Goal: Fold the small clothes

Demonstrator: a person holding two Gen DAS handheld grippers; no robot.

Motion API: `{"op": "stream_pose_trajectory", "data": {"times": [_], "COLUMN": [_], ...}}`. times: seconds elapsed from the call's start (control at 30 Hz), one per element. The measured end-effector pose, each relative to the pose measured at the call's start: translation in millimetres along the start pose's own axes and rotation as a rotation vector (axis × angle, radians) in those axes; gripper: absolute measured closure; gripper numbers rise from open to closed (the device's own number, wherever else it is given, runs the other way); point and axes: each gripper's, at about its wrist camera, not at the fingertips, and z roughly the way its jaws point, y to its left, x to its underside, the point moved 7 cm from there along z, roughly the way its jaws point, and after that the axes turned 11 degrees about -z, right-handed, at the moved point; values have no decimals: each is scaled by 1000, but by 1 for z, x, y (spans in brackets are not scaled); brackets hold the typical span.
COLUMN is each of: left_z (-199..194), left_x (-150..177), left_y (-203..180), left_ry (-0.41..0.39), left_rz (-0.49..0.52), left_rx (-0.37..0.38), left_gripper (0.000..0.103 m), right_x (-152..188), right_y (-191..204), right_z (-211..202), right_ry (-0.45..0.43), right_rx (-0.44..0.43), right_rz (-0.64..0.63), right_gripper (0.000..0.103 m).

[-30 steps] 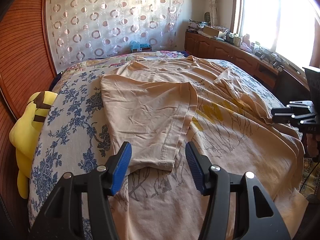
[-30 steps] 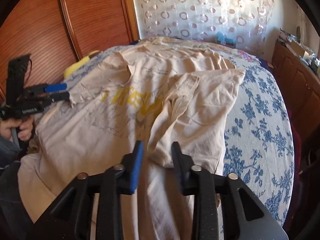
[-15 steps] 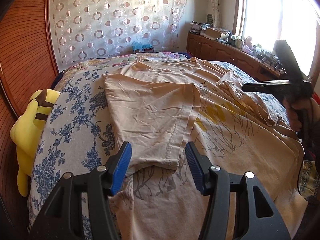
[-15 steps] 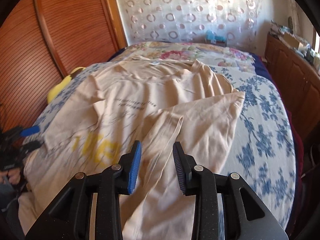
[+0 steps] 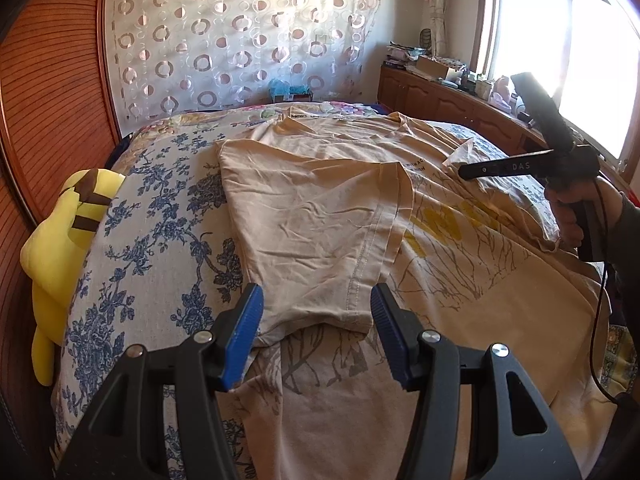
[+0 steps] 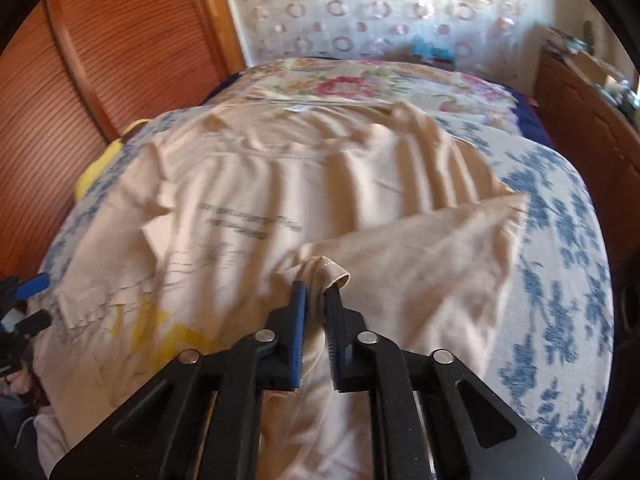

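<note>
Already the beige T-shirt [image 5: 460,280] lay spread across the bed [image 5: 152,216], its near sleeve folded in over the printed chest, and everything below is placed against that shirt. At the shirt's window side, the right gripper [image 6: 315,292] had its fingers [image 6: 298,300] drawn close together on a small rolled nub of hem [image 6: 332,274] from the other folded sleeve; they had just pinched shut, and only a thin roll of cloth showed between them. That shallow bite looked like the main risk: with so little fabric caught, a pull across the shirt could have let the hem slide free and the sleeve flop back unfolded. A second layer could also have been caught with the hem, which would have dragged the body panel and wrinkled the yellow print [image 5: 452,220]; the blur in the right wrist view made it impossible to tell how many layers were held. On the shirt's wardrobe side, the left gripper [image 5: 316,320] hovered with fingers [image 5: 248,320] moderately wide, holding nothing, straddling the end of the folded sleeve [image 5: 316,224] without touching it. Because nothing pinned that half, a hard tug from the far hand might have shifted the whole shirt on the smooth floral sheet and spoiled the fold already made. The yellow plush toy [image 5: 64,240] sat well clear of the shirt.
</note>
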Motion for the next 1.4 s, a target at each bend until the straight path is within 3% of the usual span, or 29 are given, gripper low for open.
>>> {"op": "stream_pose_trajectory", "data": {"times": [0.23,0.27,0.33,0.5,0.6,0.8,0.93,1.0,1.4], "left_z": [0,-1,-1,-1,1,13,33,43,105], "left_x": [0,-1,-3,-13,-24,-51,-69,-74,-105], "left_y": [1,1,2,5,9,23,37,42,74], "left_ry": [-2,-3,-6,-19,-34,-35,-17,-5,79], "left_rz": [0,0,2,0,-3,-2,-11,-15,-45], "left_rx": [1,1,1,-2,-1,-16,-30,-35,-98], "left_gripper": [47,47,47,47,47,47,47,47,47], "right_x": [-27,-30,-32,-27,-17,8,18,21,23], "right_y": [50,56,60,34,10,-35,-47,-49,-54], "right_z": [-10,-10,-14,-25,-23,-12,-3,1,6], "right_ry": [-66,-69,-85,-113,-86,-18,2,-3,7], "right_rx": [-99,-103,-100,6,77,176,195,226,206], "right_rz": [-97,-108,-108,-85,-61,-28,-15,-35,-6], "right_gripper": [97,90,48,45,38,37,36,29,12]}}
